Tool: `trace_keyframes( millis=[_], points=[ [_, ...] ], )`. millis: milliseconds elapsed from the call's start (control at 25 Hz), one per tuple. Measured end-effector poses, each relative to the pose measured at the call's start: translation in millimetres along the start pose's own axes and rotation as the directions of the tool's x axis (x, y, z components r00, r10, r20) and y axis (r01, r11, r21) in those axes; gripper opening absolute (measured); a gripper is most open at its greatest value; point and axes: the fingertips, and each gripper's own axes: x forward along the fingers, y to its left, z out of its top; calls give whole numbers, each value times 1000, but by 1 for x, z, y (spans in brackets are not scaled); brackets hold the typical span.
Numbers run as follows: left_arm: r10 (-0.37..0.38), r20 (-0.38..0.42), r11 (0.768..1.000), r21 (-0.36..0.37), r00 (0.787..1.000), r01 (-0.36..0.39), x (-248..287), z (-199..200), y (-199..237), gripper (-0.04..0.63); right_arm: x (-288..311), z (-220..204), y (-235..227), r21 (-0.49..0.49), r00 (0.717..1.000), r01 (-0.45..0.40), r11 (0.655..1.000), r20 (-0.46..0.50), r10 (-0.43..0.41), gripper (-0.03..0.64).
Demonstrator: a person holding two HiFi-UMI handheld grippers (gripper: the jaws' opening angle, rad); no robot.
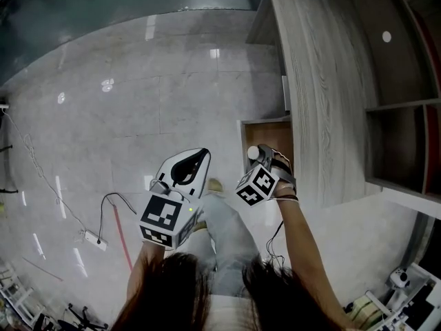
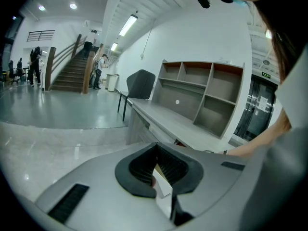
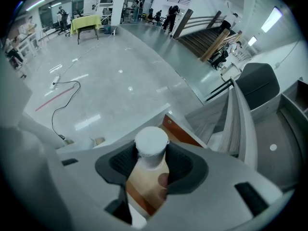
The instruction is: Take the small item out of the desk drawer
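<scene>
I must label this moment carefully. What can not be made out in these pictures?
- Inside of the drawer: head view, partly covered by the right gripper; right gripper view, by the white-capped item.
- The white piece in the left gripper: left gripper view, too close to identify.

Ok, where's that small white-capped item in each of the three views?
Head view: the white-capped item is just right of centre, at the tip of the right gripper, over the open drawer.
Right gripper view: lower centre, clamped between the jaws.
Left gripper view: not in it.
Shared landmark: the grey wood desk, in all three views.
</scene>
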Motion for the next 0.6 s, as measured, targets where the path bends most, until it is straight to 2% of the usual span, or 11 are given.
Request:
trace_keyframes(
  millis=[600],
  points=[
    [-17, 29, 999, 33, 999, 16, -31, 22, -28, 15, -58, 9, -8, 124, 994, 77, 989, 65, -86, 190]
  ],
)
